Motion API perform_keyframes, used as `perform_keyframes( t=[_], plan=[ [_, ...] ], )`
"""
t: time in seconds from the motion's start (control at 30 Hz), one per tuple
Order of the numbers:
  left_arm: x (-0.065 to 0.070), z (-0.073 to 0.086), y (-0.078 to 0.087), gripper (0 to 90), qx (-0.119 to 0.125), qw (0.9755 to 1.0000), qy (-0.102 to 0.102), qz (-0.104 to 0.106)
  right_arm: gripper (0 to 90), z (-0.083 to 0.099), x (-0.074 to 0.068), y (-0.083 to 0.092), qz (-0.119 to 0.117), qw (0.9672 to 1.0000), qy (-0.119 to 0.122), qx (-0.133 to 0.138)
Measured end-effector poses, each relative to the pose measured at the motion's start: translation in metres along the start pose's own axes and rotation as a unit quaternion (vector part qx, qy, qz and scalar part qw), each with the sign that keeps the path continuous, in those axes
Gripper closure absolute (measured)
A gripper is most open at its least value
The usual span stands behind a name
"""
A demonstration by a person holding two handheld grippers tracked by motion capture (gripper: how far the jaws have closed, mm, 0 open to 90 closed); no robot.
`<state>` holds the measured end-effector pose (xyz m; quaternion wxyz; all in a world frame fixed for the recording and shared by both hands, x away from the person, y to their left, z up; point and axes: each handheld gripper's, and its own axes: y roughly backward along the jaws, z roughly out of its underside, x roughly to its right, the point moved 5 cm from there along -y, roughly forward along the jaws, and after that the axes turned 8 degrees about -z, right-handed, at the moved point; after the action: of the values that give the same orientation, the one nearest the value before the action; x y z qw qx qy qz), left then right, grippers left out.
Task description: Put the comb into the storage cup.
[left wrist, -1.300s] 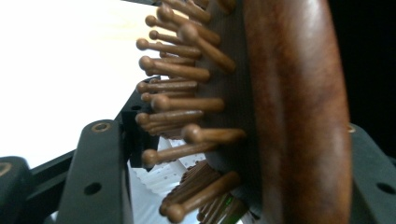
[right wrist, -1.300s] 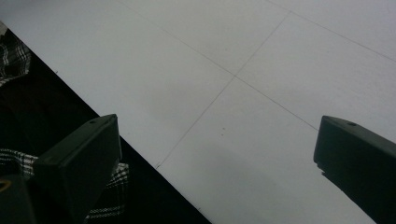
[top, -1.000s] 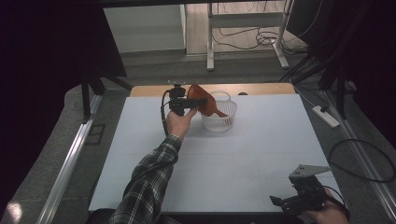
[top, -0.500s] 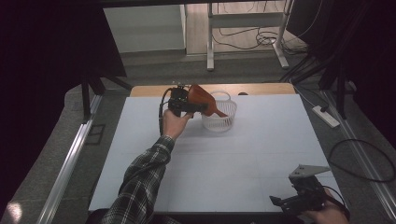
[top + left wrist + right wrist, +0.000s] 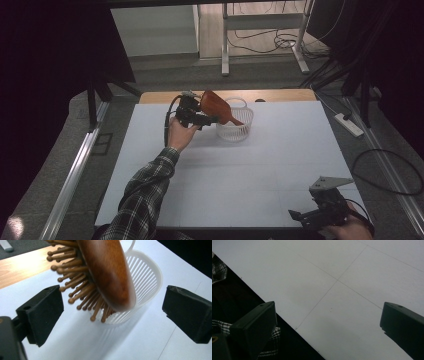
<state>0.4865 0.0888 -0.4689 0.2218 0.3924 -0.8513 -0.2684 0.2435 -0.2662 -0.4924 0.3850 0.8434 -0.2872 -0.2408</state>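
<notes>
A: The left gripper [image 5: 210, 119] has just been opening its jaws, and in the left gripper view they stand wide, with the wooden hairbrush [image 5: 105, 277] between them but touched by neither pad. So nothing is gripped.

B: Then what worries you?

A: The brush is blurred and tilted. Its paddle leans over the near-left rim of the white basket [image 5: 235, 126] while the handle dips inside. If the weight sits outside the rim, I judge it may tip out onto the white table [image 5: 260, 170], or drag the light basket over with it.

B: And the gripper itself?

A: It hovers just beside the basket's left side. A careless withdrawal could catch the bristles [image 5: 75, 287] on the left pad and flick the brush out.

B: Where is all this in the scene?

A: At the far middle of the table. The right gripper [image 5: 320, 212] rests at the near right corner, well apart, jaws spread wide and empty over bare tabletop.
</notes>
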Motion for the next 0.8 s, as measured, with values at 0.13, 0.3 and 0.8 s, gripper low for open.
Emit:
perform_keyframes(
  t=[0.13, 0.3, 0.8],
  plan=[
    [0.001, 0.003, 0.002, 1.9, -0.001, 0.9998, -0.019, -0.003, 0.8, 0.000, 0.000, 0.000, 0.002, 1.0000, 0.000, 0.002],
    [0.001, 0.007, 0.004, 0.4, -0.002, 0.9996, -0.029, -0.003, 0.0, 0.000, 0.001, 0.001, 0.006, 1.0000, -0.004, 0.007],
    [-0.002, 0.022, 0.019, 0.0, 0.008, 0.9993, -0.036, 0.005, 0.0, -0.001, 0.004, 0.005, 0.033, 0.9990, -0.014, 0.027]
  ],
)
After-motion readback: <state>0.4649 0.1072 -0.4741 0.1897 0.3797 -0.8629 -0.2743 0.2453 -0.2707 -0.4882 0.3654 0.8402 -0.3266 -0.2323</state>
